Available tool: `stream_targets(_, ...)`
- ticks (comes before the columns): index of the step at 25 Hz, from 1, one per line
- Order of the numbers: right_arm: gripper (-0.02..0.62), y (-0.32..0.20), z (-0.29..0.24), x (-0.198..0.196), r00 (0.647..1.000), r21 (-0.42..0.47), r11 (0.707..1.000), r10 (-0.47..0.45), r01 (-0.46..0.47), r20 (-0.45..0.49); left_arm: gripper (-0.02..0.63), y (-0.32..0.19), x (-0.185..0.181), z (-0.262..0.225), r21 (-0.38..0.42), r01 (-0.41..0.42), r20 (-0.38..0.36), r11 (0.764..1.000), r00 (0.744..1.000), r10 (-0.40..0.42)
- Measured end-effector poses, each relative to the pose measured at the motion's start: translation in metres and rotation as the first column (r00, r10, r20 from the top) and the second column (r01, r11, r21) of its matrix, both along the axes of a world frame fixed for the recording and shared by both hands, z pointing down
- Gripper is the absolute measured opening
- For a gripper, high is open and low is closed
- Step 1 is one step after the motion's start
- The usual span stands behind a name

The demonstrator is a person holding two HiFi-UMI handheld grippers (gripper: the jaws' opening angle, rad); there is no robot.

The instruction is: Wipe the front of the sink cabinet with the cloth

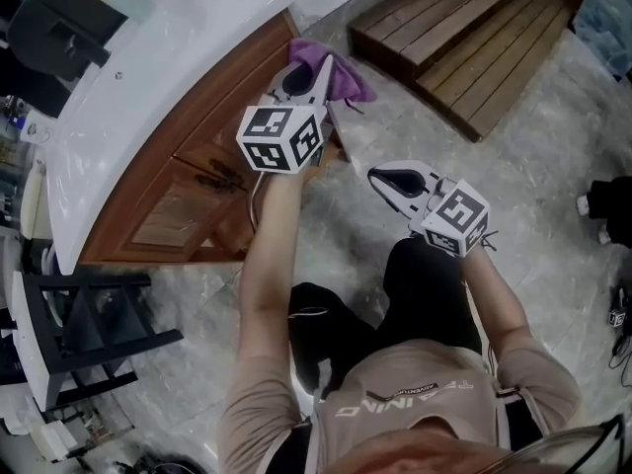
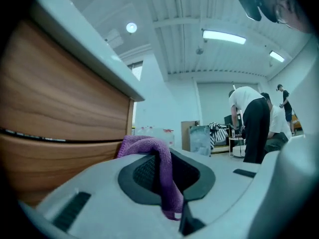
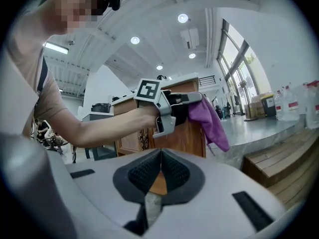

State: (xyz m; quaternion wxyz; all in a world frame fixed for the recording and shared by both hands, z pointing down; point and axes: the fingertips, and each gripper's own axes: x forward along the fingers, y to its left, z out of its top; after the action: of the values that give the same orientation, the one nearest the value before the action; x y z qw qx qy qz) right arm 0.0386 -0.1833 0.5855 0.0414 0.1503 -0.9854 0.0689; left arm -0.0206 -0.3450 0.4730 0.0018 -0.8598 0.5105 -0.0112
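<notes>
The left tool [image 1: 318,70] is clamped shut on the purple cloth [image 1: 348,80], whose long axis droops from the jaws down past the end corner of the wooden sink cabinet [image 1: 197,171], just under the rim of the white surface [image 1: 148,77]. The cabinet front runs away to the left of the cloth, while bare floor [image 1: 395,117] lies between that corner and the wooden platform [image 1: 474,38]. The left forearm reaches out nearly straight, and the right tool [image 3: 159,176], jaws pressed together on nothing, hangs back on a bent arm, well apart from the cabinet.
</notes>
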Motion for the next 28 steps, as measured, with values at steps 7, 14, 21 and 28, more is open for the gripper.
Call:
stream_targets(7,0.012,0.003,0.005,-0.017,0.999,-0.018,0.999,-0.03,0.031,0.029,0.037,0.074,-0.025,-0.025,0.045,0.03,-0.075,0.999,0.997,-0.027)
stream_targets(14,0.012,0.035,0.01,-0.069,0.988,-0.033,0.99,-0.138,0.14,0.066,0.037,0.174,-0.126,-0.024,0.055,0.265,-0.097,0.963,0.961,-0.259)
stream_targets(21,0.012,0.065,-0.011,-0.115,0.96,0.001,0.962,-0.273,0.274,0.06,0.037,0.269,-0.219,-0.017,0.072,0.528,-0.116,0.846,0.847,-0.518)
stream_targets(28,0.012,0.088,-0.012,-0.142,0.921,-0.001,0.921,-0.389,0.389,0.036,0.037,0.365,-0.313,0.021,0.092,0.786,0.137,0.611,0.598,-0.79)
